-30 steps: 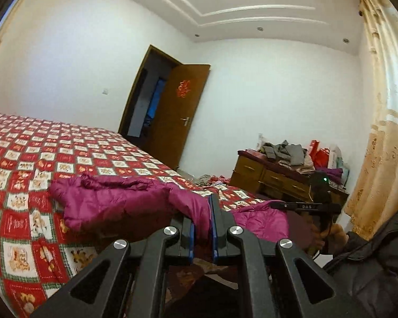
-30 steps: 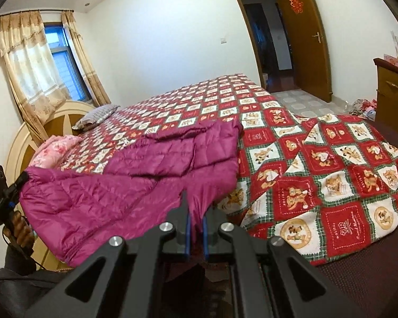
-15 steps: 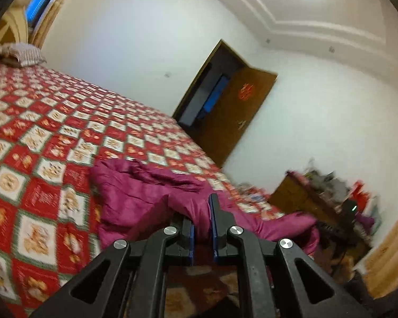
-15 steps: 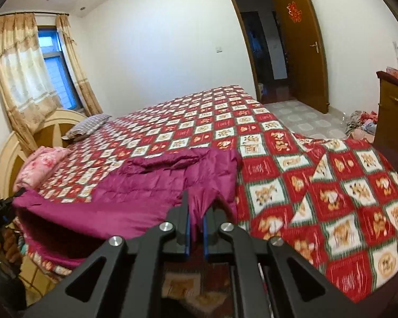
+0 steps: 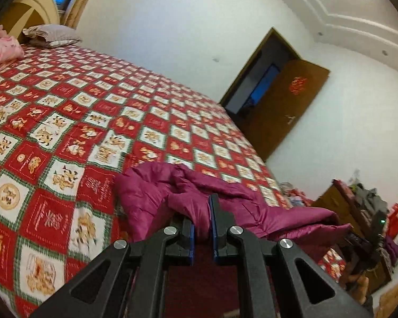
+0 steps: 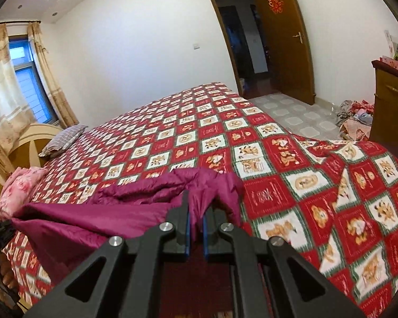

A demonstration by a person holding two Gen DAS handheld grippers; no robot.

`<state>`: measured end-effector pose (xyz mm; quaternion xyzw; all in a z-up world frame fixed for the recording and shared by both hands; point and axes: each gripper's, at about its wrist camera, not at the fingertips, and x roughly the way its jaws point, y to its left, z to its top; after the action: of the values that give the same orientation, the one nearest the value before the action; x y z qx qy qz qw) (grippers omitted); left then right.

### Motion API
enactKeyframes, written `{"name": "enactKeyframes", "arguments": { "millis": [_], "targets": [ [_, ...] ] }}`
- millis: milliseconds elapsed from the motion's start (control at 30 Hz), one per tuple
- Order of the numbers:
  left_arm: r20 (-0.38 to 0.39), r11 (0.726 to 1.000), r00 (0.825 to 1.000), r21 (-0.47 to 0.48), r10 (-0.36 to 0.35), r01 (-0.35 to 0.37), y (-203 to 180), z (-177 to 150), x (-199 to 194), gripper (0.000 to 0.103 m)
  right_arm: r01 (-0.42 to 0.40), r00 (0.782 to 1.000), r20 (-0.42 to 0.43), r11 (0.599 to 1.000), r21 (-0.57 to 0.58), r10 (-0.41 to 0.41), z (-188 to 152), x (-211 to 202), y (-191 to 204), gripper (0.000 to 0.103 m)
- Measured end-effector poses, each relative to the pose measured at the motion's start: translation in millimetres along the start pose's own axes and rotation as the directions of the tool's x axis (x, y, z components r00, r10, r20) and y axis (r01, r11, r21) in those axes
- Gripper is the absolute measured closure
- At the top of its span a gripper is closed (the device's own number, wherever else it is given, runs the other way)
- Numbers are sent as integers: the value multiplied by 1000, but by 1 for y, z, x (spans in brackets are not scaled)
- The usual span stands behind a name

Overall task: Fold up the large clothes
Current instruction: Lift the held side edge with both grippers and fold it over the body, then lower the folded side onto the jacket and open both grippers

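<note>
Pinching magenta fabric, the left gripper (image 5: 202,221) and right gripper (image 6: 195,221) each clamp an edge of the jacket (image 6: 135,198), which lies partly lifted over the bed (image 6: 278,159) near its edge.

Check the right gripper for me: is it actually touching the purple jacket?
Touching. The right wrist view shows the right gripper shut on a fold of the purple jacket, fabric pinched between its blue pads above the checked bedspread.
</note>
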<state>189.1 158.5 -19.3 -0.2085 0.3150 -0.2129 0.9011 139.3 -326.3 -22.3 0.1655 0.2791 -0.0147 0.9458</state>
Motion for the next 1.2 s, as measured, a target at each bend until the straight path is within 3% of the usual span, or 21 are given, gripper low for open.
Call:
{"name": "enactKeyframes", "arguments": {
  "millis": [200, 533, 667, 800, 967, 1200],
  "targets": [
    [-47, 996, 996, -48, 79, -81, 13, 22, 48, 94, 47, 999, -26, 999, 26, -47, 15, 45, 1, 94],
    [-97, 974, 972, -47, 214, -220, 25, 42, 118, 94, 137, 989, -55, 991, -2, -136, 28, 108, 7, 94],
    [-122, 959, 954, -45, 273, -280, 32, 44, 147, 94, 179, 980, -79, 984, -27, -180, 30, 137, 9, 94],
    [-167, 937, 924, -13, 343, -349, 39, 38, 181, 94, 227, 965, -120, 973, -52, -232, 24, 168, 9, 94],
    [-180, 915, 898, 38, 402, -402, 40, 31, 206, 94, 282, 949, -117, 954, -99, -293, 15, 190, 14, 94],
    [-166, 901, 886, 93, 433, -423, 45, 18, 227, 94, 313, 935, -141, 944, -106, -326, -1, 217, 11, 94]
  ]
}}
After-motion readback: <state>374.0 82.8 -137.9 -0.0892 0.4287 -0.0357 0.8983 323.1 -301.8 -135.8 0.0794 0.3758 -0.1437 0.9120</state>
